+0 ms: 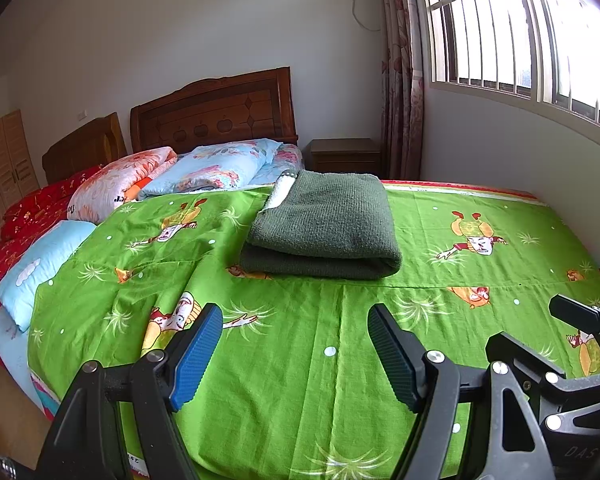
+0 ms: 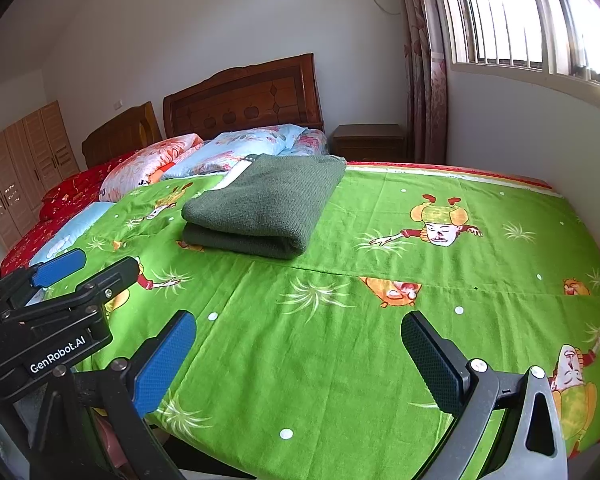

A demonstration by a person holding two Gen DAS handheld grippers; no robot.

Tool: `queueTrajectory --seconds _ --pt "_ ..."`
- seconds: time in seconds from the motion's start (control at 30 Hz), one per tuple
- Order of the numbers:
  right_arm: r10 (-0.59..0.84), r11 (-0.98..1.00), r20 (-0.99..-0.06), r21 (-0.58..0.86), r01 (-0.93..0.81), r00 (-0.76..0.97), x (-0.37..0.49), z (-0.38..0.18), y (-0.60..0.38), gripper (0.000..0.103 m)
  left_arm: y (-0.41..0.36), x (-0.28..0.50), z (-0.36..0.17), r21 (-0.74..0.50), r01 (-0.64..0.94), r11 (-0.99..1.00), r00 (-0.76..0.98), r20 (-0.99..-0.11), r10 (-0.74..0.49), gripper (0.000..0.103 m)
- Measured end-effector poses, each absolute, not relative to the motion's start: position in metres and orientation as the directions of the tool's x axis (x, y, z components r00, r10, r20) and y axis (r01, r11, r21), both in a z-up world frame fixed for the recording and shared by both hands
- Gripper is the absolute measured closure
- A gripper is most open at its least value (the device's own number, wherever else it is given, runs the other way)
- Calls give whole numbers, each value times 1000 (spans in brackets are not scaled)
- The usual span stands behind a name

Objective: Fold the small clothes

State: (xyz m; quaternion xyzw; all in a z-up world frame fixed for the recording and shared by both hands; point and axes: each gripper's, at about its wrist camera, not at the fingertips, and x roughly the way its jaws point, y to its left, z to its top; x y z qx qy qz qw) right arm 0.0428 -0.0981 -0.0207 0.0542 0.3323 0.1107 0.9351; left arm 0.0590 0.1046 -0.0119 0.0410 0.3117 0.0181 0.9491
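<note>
The left gripper (image 1: 296,344) has its fingers spread wide with nothing between them, and the right gripper (image 2: 300,354) is the same: pads well apart, only the green cartoon bedsheet (image 1: 300,380) showing through the gap. Both hang above the near part of the bed, side by side; the left wrist view catches the right gripper's black frame just off to the right of its own fingers.

The dark green knit garment (image 1: 324,224) lies well ahead of both sets of fingertips, straight out past the left pair and ahead and a little to the left of the right pair (image 2: 260,208). It already sits as a thick, squared bundle, doubled over with a rounded fold facing the fingers and a strip of white lining or label (image 1: 278,196) showing at its far left edge (which garment it is exactly, I cannot tell).

It looks like a soft, chunky knit: light for its bulk, limp, grippy rather than slippery, and in no way fragile. The layers would probably slump and slide apart if lifted by one corner. A safer hold, in my judgement, is a pinch through all the layers at the two near corners of the rounded fold, one gripper on each, jaws closing across the full thickness.

Beyond it lie flowered pillows (image 1: 220,168) against a wooden headboard (image 1: 216,116).
</note>
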Motion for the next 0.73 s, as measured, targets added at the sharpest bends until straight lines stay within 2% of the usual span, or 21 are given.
queueTrajectory --seconds 0.73 --pt "246 969 -612 180 -170 752 43 -21 -99 0 104 60 -12 85 0 996 802 -595 51 27"
